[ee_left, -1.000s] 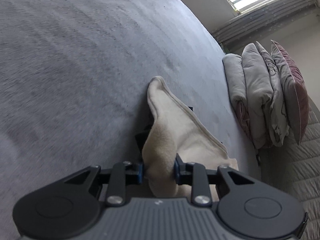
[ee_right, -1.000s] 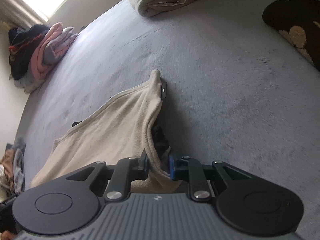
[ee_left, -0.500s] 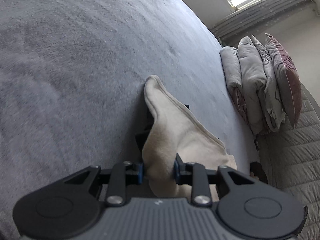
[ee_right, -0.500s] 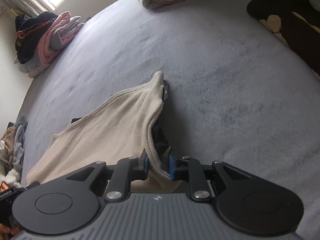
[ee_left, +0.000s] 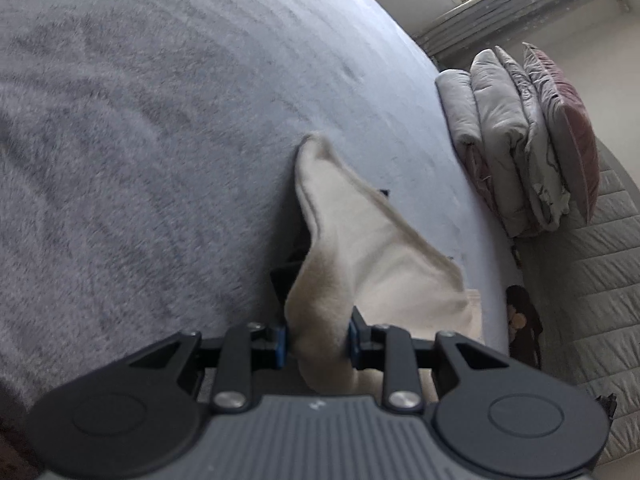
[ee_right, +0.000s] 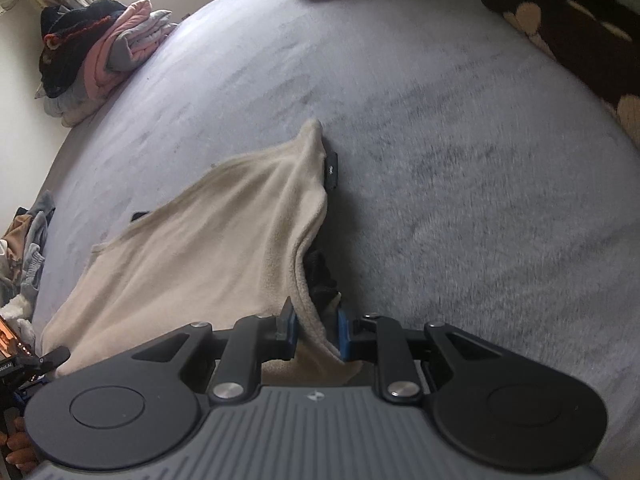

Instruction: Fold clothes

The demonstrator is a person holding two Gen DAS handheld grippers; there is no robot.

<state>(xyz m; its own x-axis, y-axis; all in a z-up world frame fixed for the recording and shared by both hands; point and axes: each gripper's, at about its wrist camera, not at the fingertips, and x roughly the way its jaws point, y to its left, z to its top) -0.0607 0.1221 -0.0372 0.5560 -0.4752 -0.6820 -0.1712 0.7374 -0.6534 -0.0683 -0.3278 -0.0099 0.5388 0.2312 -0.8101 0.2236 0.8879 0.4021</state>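
Observation:
A cream fleece garment (ee_left: 360, 264) hangs over the grey bed cover (ee_left: 140, 140), stretched between my two grippers. My left gripper (ee_left: 316, 184) is shut on a bunched edge of it, and the cloth drapes over and hides most of both fingers. In the right wrist view the same garment (ee_right: 208, 248) spreads away to the left. My right gripper (ee_right: 322, 160) is shut on another edge, with one black fingertip (ee_right: 331, 170) showing beside the cloth peak.
A stack of folded quilts and a pillow (ee_left: 516, 148) stands at the bed's far side. A dark brown patterned item (ee_right: 568, 28) lies at the right. A pink, grey and black clothes pile (ee_right: 96, 48) sits in the far-left corner, with more clothes (ee_right: 24, 248) at the left edge.
Both grippers stay shut on the garment while moving over the bed. The clothes pile has come further into the right view. The dark patterned item now shows low in the left view.

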